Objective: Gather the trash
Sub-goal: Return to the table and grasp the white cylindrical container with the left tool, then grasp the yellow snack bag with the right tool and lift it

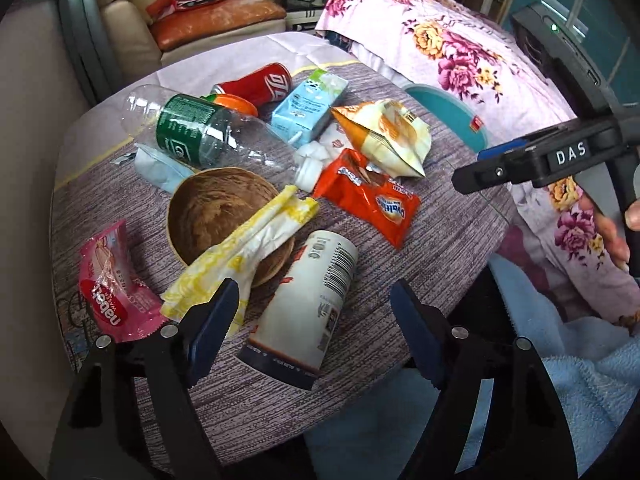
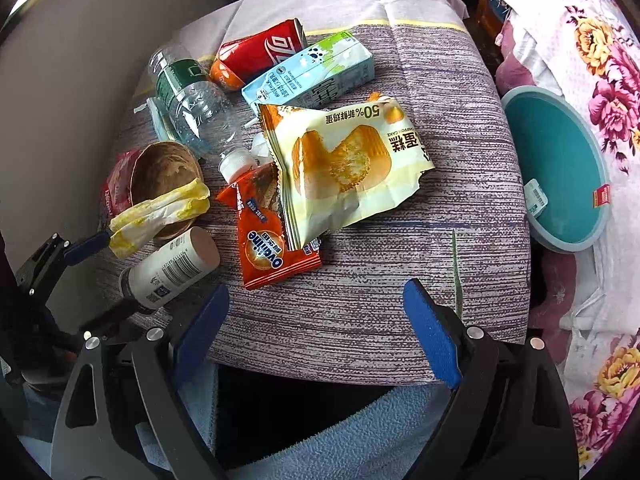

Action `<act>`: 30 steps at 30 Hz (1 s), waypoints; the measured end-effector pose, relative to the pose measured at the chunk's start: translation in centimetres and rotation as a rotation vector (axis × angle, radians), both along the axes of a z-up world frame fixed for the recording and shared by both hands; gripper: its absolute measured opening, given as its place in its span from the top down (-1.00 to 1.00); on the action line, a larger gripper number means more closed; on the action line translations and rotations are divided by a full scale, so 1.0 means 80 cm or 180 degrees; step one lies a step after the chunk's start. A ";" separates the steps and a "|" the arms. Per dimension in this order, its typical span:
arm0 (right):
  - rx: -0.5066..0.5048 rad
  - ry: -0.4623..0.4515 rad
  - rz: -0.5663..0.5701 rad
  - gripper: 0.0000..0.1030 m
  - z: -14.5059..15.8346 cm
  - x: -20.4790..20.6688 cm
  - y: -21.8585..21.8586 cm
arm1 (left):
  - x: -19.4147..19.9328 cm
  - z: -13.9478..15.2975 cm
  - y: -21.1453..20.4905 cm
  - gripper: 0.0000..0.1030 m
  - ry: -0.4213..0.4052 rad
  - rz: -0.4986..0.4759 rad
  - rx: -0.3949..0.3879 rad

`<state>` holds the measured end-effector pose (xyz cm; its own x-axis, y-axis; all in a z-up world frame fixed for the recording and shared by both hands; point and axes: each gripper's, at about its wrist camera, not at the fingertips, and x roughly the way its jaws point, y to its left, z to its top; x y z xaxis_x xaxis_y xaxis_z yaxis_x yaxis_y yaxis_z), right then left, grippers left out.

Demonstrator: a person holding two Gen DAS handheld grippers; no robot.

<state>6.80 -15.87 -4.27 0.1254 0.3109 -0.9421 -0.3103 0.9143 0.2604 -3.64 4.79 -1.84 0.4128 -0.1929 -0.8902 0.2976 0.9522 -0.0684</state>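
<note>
While I hold both tools over the cloth-covered table (image 2: 460, 208), my left gripper (image 1: 314, 320) has its jaws spread wide on either side of a white paper cup (image 1: 304, 304) lying on its side, touching nothing. My right gripper (image 2: 316, 324) is spread too, hanging empty near the table's front edge. Trash is heaped mid-table: an orange Ovaltine packet (image 2: 272, 236) tucked under a yellow cake wrapper (image 2: 340, 160), a blue milk carton (image 2: 312, 72), a red cola can (image 2: 260, 52), a clear bottle (image 2: 188, 100) and a brown bowl (image 2: 164, 172) with a yellow napkin (image 2: 160, 212) draped across it. A teal bin (image 2: 560, 172) sits off the table's right side
</note>
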 end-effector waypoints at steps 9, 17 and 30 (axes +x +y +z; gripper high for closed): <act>0.0079 0.0051 -0.0063 -0.64 -0.009 0.006 -0.017 | 0.019 -0.065 -0.001 -0.53 0.0381 0.0069 0.0248; 0.0055 0.0111 -0.0101 -0.64 -0.018 0.020 -0.028 | 0.023 -0.071 -0.002 -0.03 0.0424 0.0177 0.0034; 0.0094 -0.0172 -0.0242 -0.64 -0.013 0.094 -0.054 | 0.061 0.015 0.006 -0.02 -0.0070 0.0497 -0.0517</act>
<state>14.35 -20.22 -5.30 0.2001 0.3262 -0.9239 -0.2547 0.9279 0.2725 1.24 5.30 -0.67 0.4679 -0.2653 -0.8430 0.1505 0.9639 -0.2198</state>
